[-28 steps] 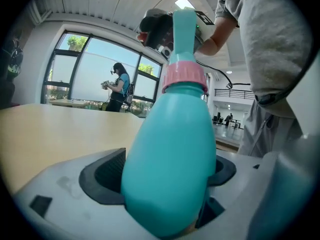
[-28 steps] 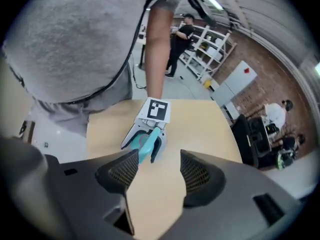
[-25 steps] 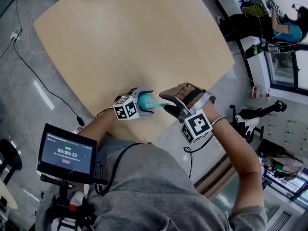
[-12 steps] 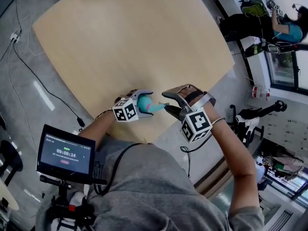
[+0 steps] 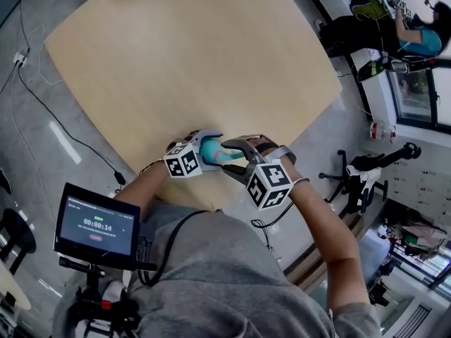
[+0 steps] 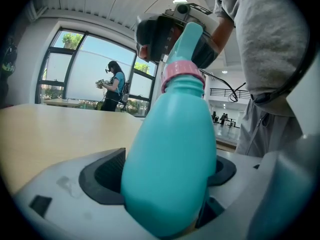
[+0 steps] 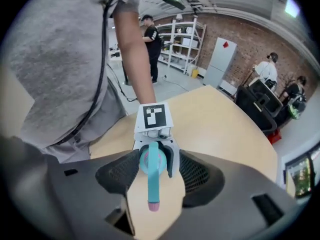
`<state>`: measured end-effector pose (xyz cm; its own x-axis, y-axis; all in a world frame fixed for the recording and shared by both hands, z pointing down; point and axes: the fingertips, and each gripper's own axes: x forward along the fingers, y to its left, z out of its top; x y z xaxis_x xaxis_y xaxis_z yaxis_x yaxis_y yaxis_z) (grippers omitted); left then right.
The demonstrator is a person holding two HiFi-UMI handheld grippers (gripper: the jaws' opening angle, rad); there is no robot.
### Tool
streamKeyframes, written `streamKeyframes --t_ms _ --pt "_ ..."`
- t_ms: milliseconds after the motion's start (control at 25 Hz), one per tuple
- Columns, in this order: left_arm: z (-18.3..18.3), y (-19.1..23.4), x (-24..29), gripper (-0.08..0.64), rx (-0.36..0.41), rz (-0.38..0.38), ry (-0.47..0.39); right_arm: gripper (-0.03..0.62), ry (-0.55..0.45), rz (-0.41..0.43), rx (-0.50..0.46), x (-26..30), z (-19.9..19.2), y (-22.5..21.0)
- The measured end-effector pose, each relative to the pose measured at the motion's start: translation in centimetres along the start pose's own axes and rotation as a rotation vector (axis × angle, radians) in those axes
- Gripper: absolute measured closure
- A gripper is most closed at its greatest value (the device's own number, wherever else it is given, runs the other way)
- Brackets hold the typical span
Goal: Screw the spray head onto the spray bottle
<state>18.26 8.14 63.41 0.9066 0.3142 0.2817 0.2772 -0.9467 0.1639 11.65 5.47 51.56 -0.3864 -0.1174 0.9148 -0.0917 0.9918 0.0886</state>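
Spray bottle [image 6: 172, 134], teal, is gripped round its body by the left gripper [image 5: 203, 148] and held tilted over the near edge of the table [image 5: 197, 62]. Spray head [image 6: 186, 36] is seen on the neck, above a pink collar [image 6: 181, 75]. Right gripper [image 7: 156, 176] is set round the head with jaws apart; pads are not seen touching it.

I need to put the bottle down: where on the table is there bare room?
The tan wooden table is bare from its far edge almost to its near one. Only that near edge is crowded: the left gripper holds the teal plastic spray bottle there, the right gripper beside it.
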Motion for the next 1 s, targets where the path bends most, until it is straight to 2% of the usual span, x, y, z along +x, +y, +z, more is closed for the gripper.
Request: streamKeyframes --t_ms 80,200,240,280,320,560,680,800,880,1000 --pt "0.1 0.1 0.0 0.144 0.000 0.003 -0.001 0.336 -0.014 -0.017 0.072 0.9 0.0 -0.5" --pt "0.2 0.6 0.0 0.144 0.002 0.021 -0.007 0.344 0.002 0.004 0.134 2.3 -0.5 -0.5" --pt "0.1 0.5 -0.1 0.144 -0.002 0.024 -0.007 0.373 0.006 0.015 0.157 2.7 -0.4 -0.1" --pt "-0.1 0.3 -0.1 0.144 -0.004 0.023 -0.005 0.434 0.007 0.020 0.182 3.0 -0.3 0.3" --pt "-0.3 0.2 -0.2 0.144 -0.003 0.018 -0.003 0.457 0.004 0.015 0.208 3.2 -0.2 0.6" --pt "-0.3 0.5 0.0 0.144 0.003 0.015 0.000 0.456 -0.032 -0.037 0.321 3.6 -0.5 0.2" --pt "0.0 1.0 -0.1 0.144 0.001 0.033 -0.008 0.456 -0.006 -0.064 0.442 3.7 -0.8 -0.5" --pt "0.2 1.7 -0.1 0.143 -0.021 0.111 -0.023 0.457 0.018 -0.157 0.619 3.9 -1.3 -1.2" --pt "0.2 2.6 -0.2 0.144 -0.034 0.201 -0.027 0.457 0.032 -0.245 0.759 3.8 -1.8 -1.7" --pt "0.0 3.8 -0.6 0.144 -0.050 0.353 -0.020 0.457 0.030 -0.359 0.871 3.7 -1.9 -2.4"
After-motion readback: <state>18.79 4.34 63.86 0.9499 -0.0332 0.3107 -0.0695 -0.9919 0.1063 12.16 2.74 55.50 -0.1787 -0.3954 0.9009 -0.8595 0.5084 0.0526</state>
